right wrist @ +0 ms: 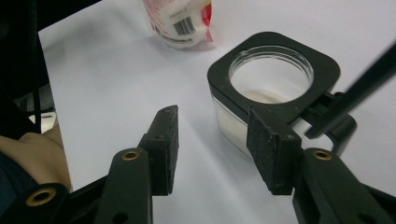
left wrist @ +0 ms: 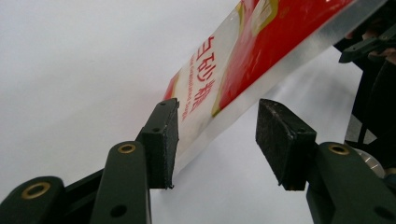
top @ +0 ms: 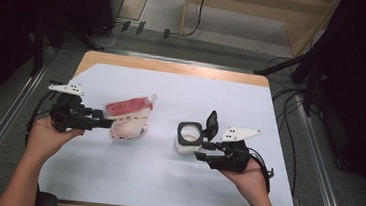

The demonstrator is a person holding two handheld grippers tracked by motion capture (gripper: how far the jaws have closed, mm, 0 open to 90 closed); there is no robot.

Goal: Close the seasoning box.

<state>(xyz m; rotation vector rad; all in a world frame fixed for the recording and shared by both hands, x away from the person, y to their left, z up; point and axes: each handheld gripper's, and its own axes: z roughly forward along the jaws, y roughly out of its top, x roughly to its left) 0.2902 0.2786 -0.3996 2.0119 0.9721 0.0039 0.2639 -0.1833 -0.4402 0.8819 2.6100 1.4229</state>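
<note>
A red and white bag of sugar (top: 128,116) lies tilted on the white sheet at the left. My left gripper (top: 106,123) is at its left end. In the left gripper view the bag's (left wrist: 243,56) clear sealed edge runs between the two pads of my left gripper (left wrist: 217,140). It lies close to the left pad, and the right pad stands apart from it. At centre right stands a clear jar with a black square rim (top: 189,136), its hinged lid (top: 212,123) flipped up. My right gripper (top: 202,150) sits open just in front of the jar (right wrist: 271,79), with nothing between its pads.
The white sheet (top: 164,181) covers a wooden table (top: 174,66). Bare sheet lies between the bag and the jar and along the near edge. Dark stands and cables flank the table on both sides.
</note>
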